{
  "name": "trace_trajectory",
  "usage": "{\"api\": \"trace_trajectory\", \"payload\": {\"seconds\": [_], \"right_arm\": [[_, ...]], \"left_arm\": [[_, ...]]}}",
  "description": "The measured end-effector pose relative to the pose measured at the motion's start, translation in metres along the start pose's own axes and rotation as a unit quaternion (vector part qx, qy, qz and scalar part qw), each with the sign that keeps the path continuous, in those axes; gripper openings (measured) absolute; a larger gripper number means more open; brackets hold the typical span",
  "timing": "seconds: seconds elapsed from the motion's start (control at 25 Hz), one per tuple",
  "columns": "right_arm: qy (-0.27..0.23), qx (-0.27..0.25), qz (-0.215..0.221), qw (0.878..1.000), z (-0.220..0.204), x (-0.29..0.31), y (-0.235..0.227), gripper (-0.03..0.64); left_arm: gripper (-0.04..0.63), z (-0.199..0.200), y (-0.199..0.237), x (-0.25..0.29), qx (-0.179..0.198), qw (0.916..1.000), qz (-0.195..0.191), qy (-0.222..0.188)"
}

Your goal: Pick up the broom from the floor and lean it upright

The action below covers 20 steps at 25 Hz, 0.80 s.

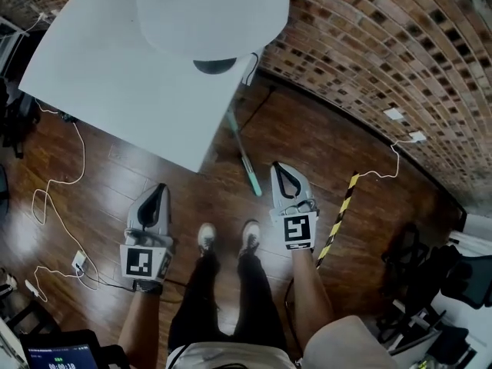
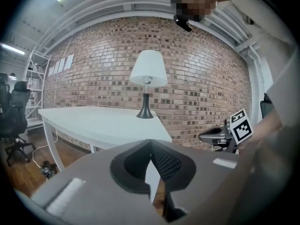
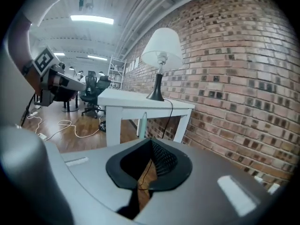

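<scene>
If left propped against desk [image 1: 115,75] edge (glossy wood floor [image 1: 323,148]), risk of broom [image 1: 246,158] foot sliding out, toppling; left gripper [image 1: 159,193] and right gripper [image 1: 284,171] closed, empty.

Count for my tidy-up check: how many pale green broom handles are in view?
1. The pale green broom handle stands at the white table's corner, ahead of the right gripper; the table may hide others.
</scene>
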State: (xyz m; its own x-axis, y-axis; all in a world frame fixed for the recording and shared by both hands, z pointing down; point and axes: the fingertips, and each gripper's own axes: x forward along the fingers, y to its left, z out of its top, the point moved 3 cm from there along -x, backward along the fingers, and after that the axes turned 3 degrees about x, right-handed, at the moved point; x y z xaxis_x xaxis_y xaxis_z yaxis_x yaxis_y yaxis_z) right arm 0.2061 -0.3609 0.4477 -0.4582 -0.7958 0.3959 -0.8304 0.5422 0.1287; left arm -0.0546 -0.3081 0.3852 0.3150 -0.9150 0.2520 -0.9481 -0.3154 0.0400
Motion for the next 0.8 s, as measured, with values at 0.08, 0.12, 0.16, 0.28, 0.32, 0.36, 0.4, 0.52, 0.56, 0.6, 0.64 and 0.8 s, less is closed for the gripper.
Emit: {"api": "trace_trajectory", "payload": {"seconds": [0.08,0.12,0.16,0.28,0.32,0.36,0.4,0.52,0.56,0.6,0.64,0.8], "right_arm": [[-0.014,0.007,-0.014,1.0,0.02,-0.018,-0.009,0.011],[-0.021,0.01,-0.022,0.999,0.029,-0.027,-0.014,0.012],[-0.028,0.012,-0.029,0.999,0.039,-0.036,-0.018,0.012],[-0.048,0.02,-0.047,0.998,0.066,-0.067,-0.028,0.012],[-0.054,0.025,-0.053,0.997,0.076,-0.078,-0.031,0.011],[-0.06,0.031,-0.059,0.996,0.085,-0.089,-0.034,0.012],[-0.065,0.036,-0.064,0.995,0.095,-0.1,-0.036,0.012],[-0.082,0.04,-0.078,0.993,0.123,-0.131,-0.045,0.011],[-0.088,0.04,-0.084,0.992,0.132,-0.14,-0.048,0.012],[-0.093,0.039,-0.09,0.991,0.139,-0.149,-0.051,0.012],[-0.097,0.037,-0.095,0.99,0.146,-0.158,-0.053,0.011],[-0.113,0.038,-0.108,0.987,0.168,-0.185,-0.056,0.011]], "left_arm": [[0.002,0.017,-0.006,-0.002,0.001,0.9999,-0.006,-0.015],[0.002,0.026,-0.009,-0.002,0.005,0.9996,-0.012,-0.026],[0.002,0.035,-0.014,-0.003,0.009,0.9993,-0.017,-0.032],[0.0,0.062,-0.026,-0.008,0.014,0.9987,-0.027,-0.041],[0.002,0.072,-0.029,-0.01,0.014,0.9985,-0.029,-0.045],[0.0,0.083,-0.033,-0.012,0.016,0.9981,-0.03,-0.051],[0.0,0.093,-0.036,-0.014,0.019,0.9976,-0.032,-0.059],[0.0,0.127,-0.046,-0.021,0.025,0.9948,-0.042,-0.089],[0.0,0.136,-0.048,-0.024,0.027,0.9943,-0.045,-0.093],[0.001,0.144,-0.05,-0.027,0.029,0.994,-0.045,-0.095],[0.0,0.152,-0.051,-0.031,0.03,0.9935,-0.044,-0.101],[0.0,0.174,-0.054,-0.044,0.034,0.9919,-0.039,-0.116]]}}
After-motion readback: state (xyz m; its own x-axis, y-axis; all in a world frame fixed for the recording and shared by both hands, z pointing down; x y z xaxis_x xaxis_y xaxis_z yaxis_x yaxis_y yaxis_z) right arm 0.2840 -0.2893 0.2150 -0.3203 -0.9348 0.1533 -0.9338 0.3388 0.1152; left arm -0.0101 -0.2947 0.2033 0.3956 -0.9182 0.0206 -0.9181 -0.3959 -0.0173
